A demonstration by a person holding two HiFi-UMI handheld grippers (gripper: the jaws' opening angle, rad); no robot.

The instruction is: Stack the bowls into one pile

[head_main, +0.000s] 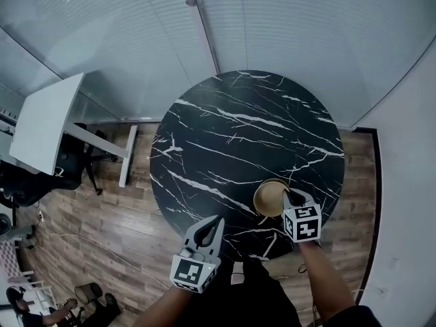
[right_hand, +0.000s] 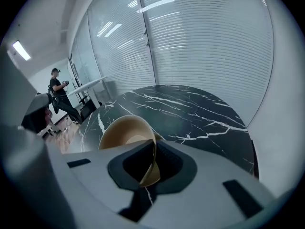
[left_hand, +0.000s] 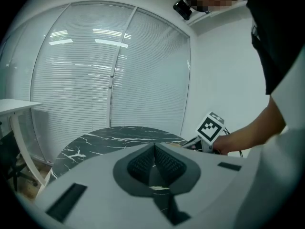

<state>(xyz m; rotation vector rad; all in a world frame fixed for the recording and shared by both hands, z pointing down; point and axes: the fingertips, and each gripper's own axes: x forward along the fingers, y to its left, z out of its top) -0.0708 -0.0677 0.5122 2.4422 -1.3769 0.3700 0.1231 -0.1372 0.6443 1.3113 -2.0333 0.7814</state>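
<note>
Right gripper view: right tool (right_hand: 153,148) pinches the thin rim of a tan round bowl (right_hand: 121,130), likely light, stiff, slippery; left tool (left_hand: 155,147) pressed together, empty.

bowl (head_main: 267,197): near rim hidden under the right gripper (head_main: 294,196).
table (left_hand: 114,136): near part hidden behind the left gripper (left_hand: 155,149).

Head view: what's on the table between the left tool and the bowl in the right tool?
Nothing: only bare tabletop between left tool and bowl, in the head view.
</note>
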